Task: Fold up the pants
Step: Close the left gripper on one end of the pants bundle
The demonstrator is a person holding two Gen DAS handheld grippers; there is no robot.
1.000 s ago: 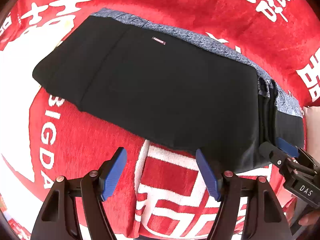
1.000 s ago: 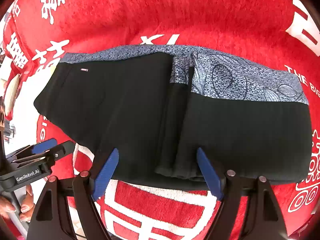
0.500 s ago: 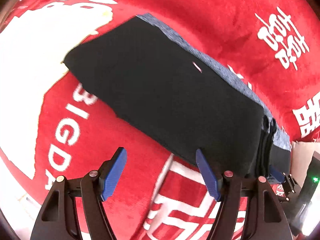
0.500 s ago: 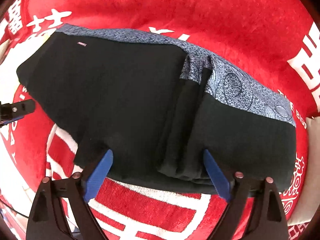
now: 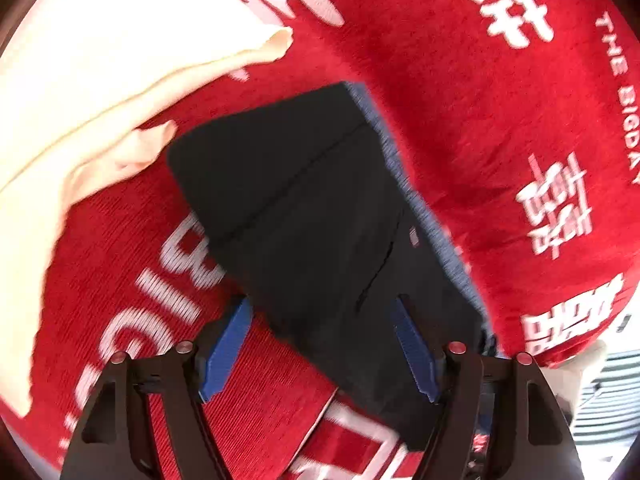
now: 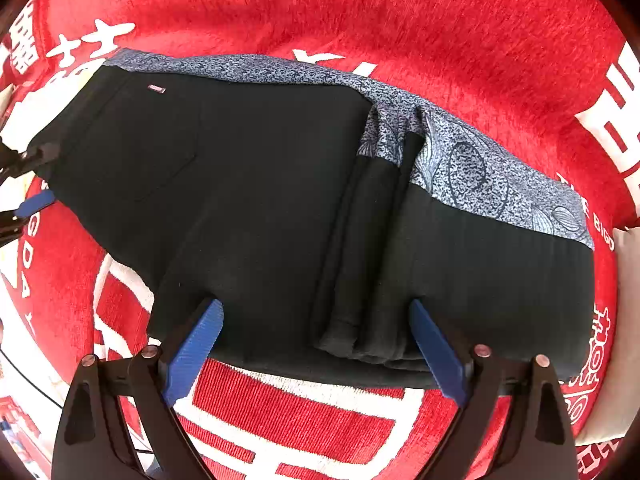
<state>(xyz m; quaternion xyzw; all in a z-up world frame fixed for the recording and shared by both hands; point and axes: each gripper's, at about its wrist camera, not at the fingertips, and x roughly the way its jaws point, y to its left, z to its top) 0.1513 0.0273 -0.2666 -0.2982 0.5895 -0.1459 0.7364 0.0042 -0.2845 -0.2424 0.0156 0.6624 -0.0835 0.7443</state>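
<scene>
The right gripper (image 6: 314,346) has its blue fingers wide apart at the near edge of the folded black pants (image 6: 260,200), which lie on a red cloth (image 6: 440,12) printed with white characters and "THE BIGDA…", cut off. A small label (image 6: 157,88) on the pants is too small to read. The left gripper (image 5: 320,346), fingers also apart, has swung round to the pants' end since a second ago; its view is blurred. A cream cloth (image 5: 100,64) lies beyond.

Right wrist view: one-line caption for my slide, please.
Open right gripper poised at the near edge of the folded black pants, patterned blue-grey band along the far side, on a red printed cloth.
</scene>
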